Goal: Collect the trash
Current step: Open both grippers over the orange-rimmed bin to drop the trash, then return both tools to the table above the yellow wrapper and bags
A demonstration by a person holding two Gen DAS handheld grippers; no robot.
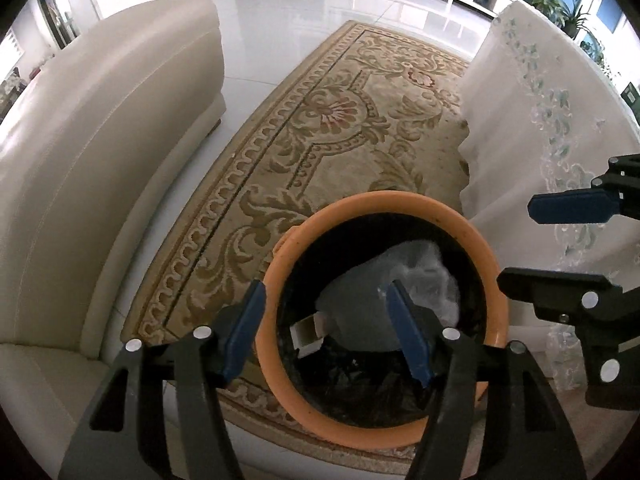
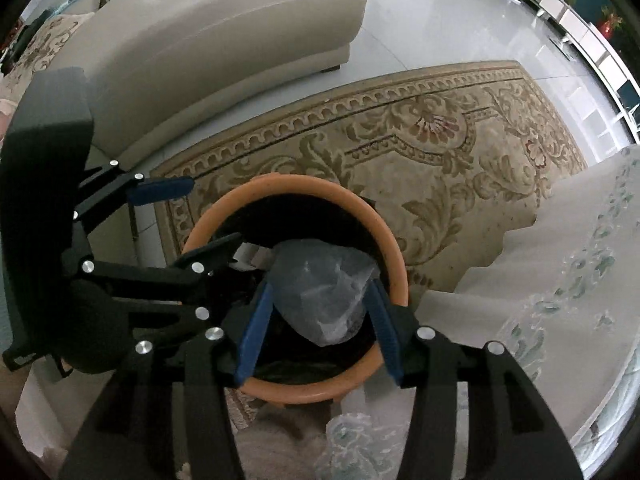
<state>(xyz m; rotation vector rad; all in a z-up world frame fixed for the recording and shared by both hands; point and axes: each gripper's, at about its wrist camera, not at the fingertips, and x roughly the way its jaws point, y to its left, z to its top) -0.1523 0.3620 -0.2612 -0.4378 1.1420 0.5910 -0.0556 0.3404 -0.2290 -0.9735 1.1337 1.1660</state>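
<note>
Left wrist view: my left gripper (image 1: 324, 332) hangs spread and empty over the bin (image 1: 280, 360), where a white box (image 1: 306, 336) and clear plastic (image 1: 424, 276) already lie; this drop looks done. Sofa (image 1: 100, 160) left, tablecloth (image 1: 540, 120) right, rug (image 1: 340, 120) open ahead. Right wrist view: my right gripper (image 2: 320, 332) is spread too, the plastic loose below it.

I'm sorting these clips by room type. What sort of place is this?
Most likely a home living room: a cream leather sofa, a patterned rug on glossy tiles, and a lace-clothed table beside an orange bin.
</note>
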